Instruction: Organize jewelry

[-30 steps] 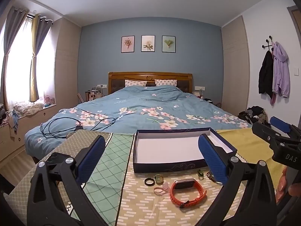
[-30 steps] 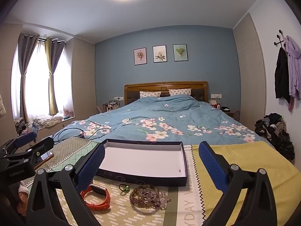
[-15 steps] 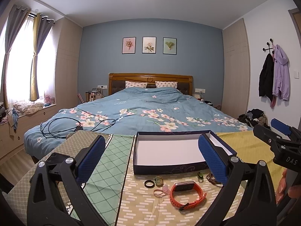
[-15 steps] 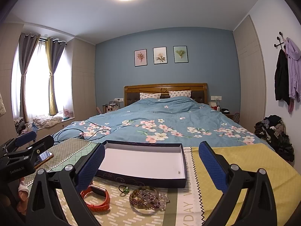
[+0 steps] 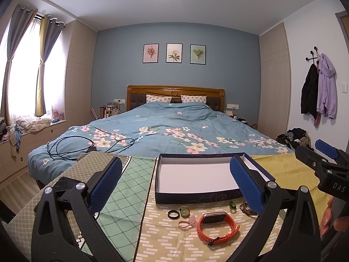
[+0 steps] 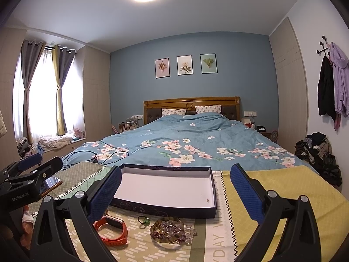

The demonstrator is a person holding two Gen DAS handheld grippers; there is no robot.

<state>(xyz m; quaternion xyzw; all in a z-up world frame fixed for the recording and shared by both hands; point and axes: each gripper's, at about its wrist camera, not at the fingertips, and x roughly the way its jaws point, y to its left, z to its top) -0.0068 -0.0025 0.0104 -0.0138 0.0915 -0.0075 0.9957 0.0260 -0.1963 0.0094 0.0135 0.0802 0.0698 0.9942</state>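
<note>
An open dark blue box [image 5: 196, 175] with a white inside stands on the patterned tablecloth; it also shows in the right wrist view [image 6: 165, 188]. In front of it lie an orange smartwatch [image 5: 216, 226], a black ring [image 5: 173, 214], a green ring [image 5: 184, 211], a pink clasp [image 5: 187, 222] and a small green piece [image 5: 232, 205]. A gold bangle with beaded bracelets [image 6: 169, 231] lies beside the watch [image 6: 112, 229]. My left gripper [image 5: 176, 185] and right gripper [image 6: 175, 191] are open and empty, held above the table's near side.
A phone [image 6: 51, 182] lies on the cloth at the left. The bed [image 5: 165, 135] with cables [image 5: 72, 146] on it stands behind the table. Clothes are piled on the floor [image 6: 318, 152] at the right.
Both grippers have tilted or drawn back slightly, so the box and jewelry sit a little lower in view. Nothing was picked up.
</note>
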